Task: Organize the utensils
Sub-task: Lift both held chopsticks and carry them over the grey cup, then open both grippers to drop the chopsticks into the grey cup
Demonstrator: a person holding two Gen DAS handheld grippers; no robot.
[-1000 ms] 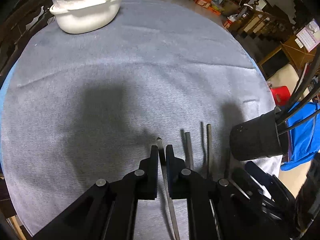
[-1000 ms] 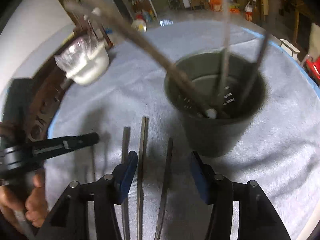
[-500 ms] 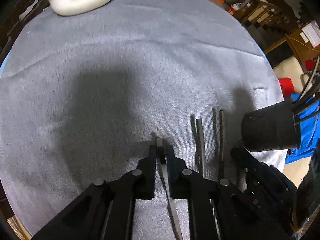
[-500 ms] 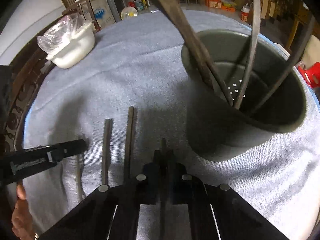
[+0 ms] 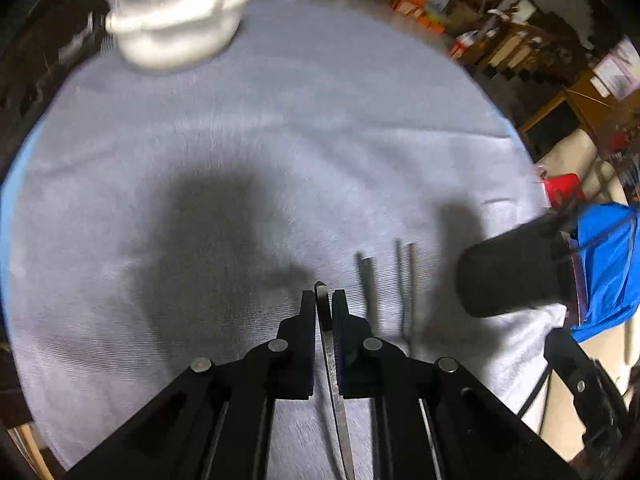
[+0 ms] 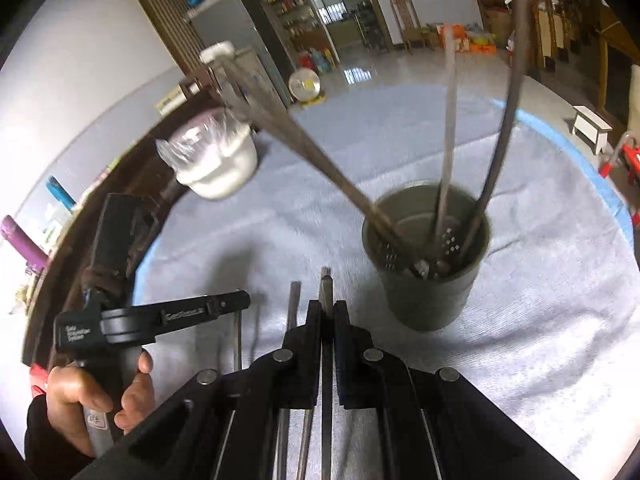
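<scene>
My left gripper point(image 5: 323, 300) is shut on a thin metal utensil handle point(image 5: 329, 344) and holds it above the grey cloth. Two more metal utensils point(image 5: 368, 284) lie on the cloth to its right. My right gripper point(image 6: 327, 310) is shut on another metal utensil point(image 6: 326, 288), lifted above the cloth. A dark cup-shaped utensil holder point(image 6: 430, 276) stands ahead and to the right of it, with several long utensils point(image 6: 446, 152) leaning in it. The holder also shows at the right of the left wrist view point(image 5: 508, 276). The left gripper shows in the right wrist view point(image 6: 208, 310).
A white bowl with a clear plastic bag point(image 5: 176, 24) stands at the far side of the round table; it also shows in the right wrist view point(image 6: 216, 168). The grey cloth point(image 5: 280, 140) covers the table. A blue cloth point(image 5: 604, 264) hangs past the right edge.
Both grippers rose off the cloth with their utensils. The right gripper closed from open onto a utensil about half a second ago and pulled back from the holder.
</scene>
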